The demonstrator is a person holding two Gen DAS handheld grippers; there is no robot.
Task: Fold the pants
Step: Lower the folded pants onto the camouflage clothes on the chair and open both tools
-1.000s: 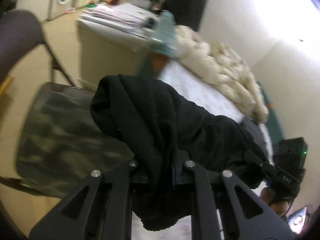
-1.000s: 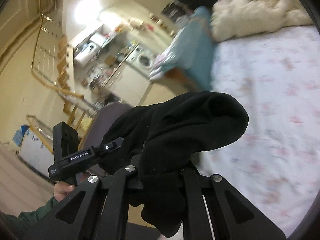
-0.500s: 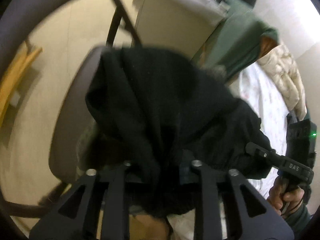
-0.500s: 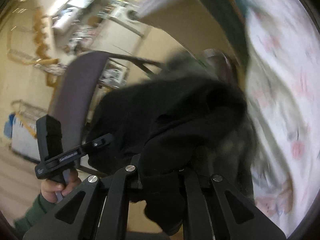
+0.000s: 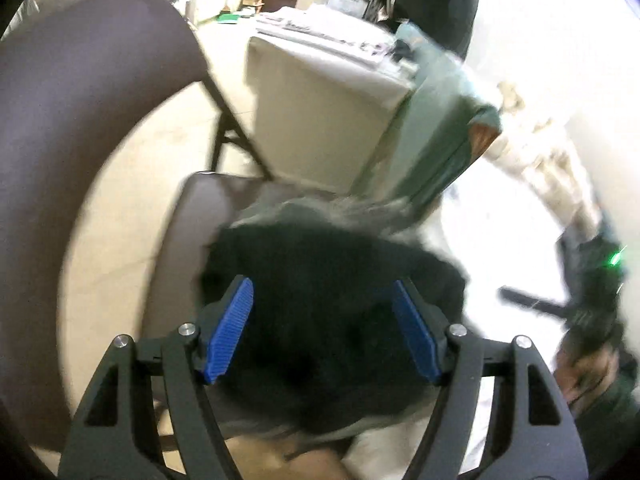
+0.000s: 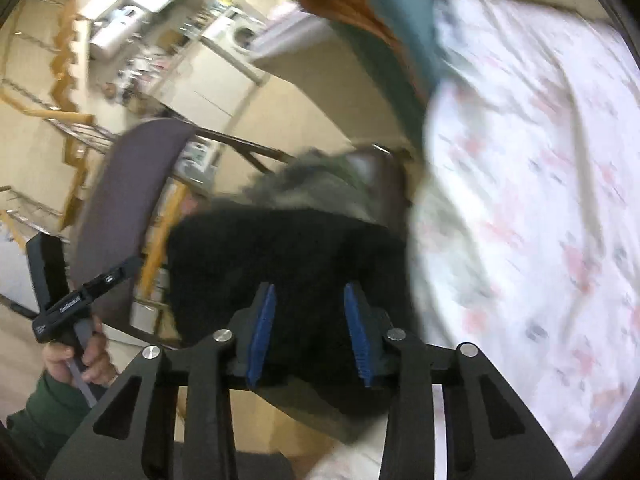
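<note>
Pants [image 5: 332, 308], black and bundled, lie on the seat of our brown folding chair [image 5: 176, 232], on top of a grey-green garment [image 5: 336, 208] that shows past their far edge. We hold the left gripper [image 5: 320, 330] just above the bundle with its blue pads [image 5: 228, 330] spread wide, gripping nothing; the black cloth fills the gap between them, and whether the pads brush it we cannot tell through the blur. Our right gripper [image 6: 310, 334] also hangs over the pants with its blue pads [image 6: 262, 334] parted, less widely than the left, and nothing is clamped between them. The chair serves as the only holder here, carrying both garments. From the left wrist we see the chair's curved backrest [image 5: 80, 112] close at the left, a cream cabinet [image 5: 320, 120] with papers on top, and the right-hand tool with a green light at the far right. From the right wrist we see instead the floral bedsheet [image 6: 532, 168] beside the chair, a washing machine [image 6: 240, 36] far off, and our left hand [image 6: 80, 356] in a green sleeve gripping its tool's handle.
</note>
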